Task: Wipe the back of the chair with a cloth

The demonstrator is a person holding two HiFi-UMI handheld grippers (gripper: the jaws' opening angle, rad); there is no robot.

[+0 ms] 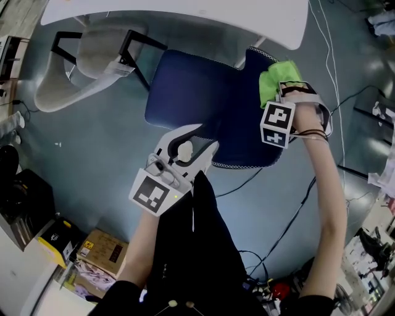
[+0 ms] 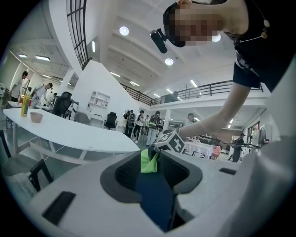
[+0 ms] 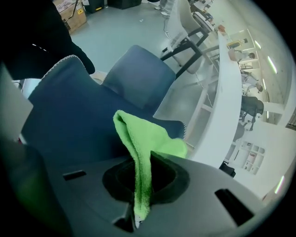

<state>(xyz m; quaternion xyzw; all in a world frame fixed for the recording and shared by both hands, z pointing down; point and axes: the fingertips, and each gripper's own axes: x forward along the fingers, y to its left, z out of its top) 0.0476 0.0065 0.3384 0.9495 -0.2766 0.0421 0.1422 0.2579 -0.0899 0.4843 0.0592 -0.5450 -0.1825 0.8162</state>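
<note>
A blue chair stands below me, its seat (image 1: 185, 86) toward the white table and its back (image 1: 247, 139) toward me. My left gripper (image 1: 196, 141) holds the back's near edge, and blue fabric (image 2: 155, 194) fills the gap between its jaws. My right gripper (image 1: 282, 89) is shut on a bright green cloth (image 1: 276, 77) and presses it against the back's right edge. In the right gripper view the cloth (image 3: 143, 143) stands up from the pinched jaws over the blue back (image 3: 69, 120). The left gripper view shows the cloth (image 2: 148, 162) and the right gripper's marker cube (image 2: 171, 141) beyond its jaws.
A white table (image 1: 185, 12) runs along the far side, with a grey chair (image 1: 80, 62) at its left. Cardboard boxes (image 1: 105, 250) sit on the floor at lower left. Cables (image 1: 296, 216) trail across the floor on the right. Several people stand far off (image 2: 138, 122).
</note>
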